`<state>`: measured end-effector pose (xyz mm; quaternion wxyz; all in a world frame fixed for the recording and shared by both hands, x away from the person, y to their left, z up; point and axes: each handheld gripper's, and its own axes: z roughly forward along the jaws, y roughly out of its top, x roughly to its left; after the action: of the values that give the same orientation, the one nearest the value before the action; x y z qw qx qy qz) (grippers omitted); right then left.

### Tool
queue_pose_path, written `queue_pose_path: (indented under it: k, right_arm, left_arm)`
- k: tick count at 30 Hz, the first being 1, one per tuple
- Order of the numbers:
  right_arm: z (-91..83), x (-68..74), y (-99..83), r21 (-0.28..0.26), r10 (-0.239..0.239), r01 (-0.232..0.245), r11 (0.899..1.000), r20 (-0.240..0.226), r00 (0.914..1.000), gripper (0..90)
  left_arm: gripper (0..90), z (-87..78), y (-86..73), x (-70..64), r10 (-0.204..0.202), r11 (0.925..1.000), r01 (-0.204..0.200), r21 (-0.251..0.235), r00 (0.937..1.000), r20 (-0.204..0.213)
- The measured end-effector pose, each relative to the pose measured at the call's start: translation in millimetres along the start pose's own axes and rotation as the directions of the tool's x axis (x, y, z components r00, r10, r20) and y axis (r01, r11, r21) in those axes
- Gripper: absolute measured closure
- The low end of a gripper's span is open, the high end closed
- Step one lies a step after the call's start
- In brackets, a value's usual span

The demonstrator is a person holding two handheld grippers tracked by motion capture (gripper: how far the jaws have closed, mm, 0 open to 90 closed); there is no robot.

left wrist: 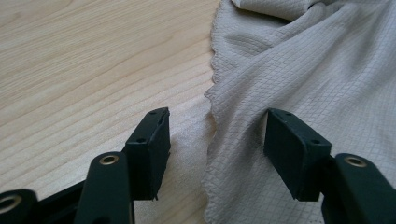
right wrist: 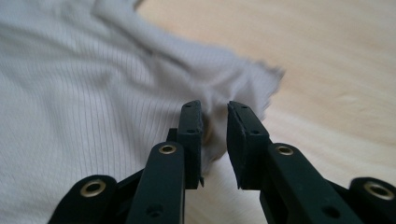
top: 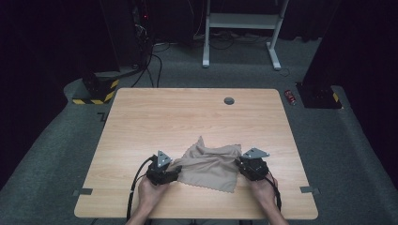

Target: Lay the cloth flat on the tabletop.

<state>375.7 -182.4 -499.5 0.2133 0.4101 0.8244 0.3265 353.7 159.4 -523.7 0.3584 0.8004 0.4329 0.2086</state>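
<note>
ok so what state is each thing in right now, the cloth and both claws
cloth: crumpled, lying rumpled on the table, not spread flat
left claw: open, jaws wide apart astride the cloth's scalloped edge
right claw: nearly shut, jaws pinching a corner of the cloth, small gap between them

left gripper (top: 174,172): chunky matte black body, grey three-cornered plate on top, thick black cable
right gripper (top: 239,162): same black build, same grey plate
jaws: flat black pads, small screw holes, brass-ringed pivots
arms: bare, no sleeves
</note>
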Motion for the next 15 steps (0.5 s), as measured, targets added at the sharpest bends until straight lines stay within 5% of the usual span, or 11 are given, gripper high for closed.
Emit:
queue_pose_path:
  k: [2,6,15]
  right_arm:
    - [-7.2,-4.6,3.2,-0.05,0.02,-0.02,0.999,0.009,0.9998,74.7]
    - [-7.8,-14.9,11.1,-0.056,0.048,-0.047,0.997,0.017,0.9987,74.3]
    - [25.1,-21.4,18.0,0.006,0.104,-0.104,0.995,0.016,0.9945,73.0]
  left_arm:
    - [42.5,-3.9,6.2,0.4,0.024,0.9997,-0.024,-0.01,0.9997,-0.004]
    - [43.4,-9.3,26.7,3.4,0.032,0.9989,-0.032,-0.034,0.9994,0.015]
    - [47.2,27.5,60.3,11.2,0.008,0.9982,-0.01,0.059,0.9996,0.027]
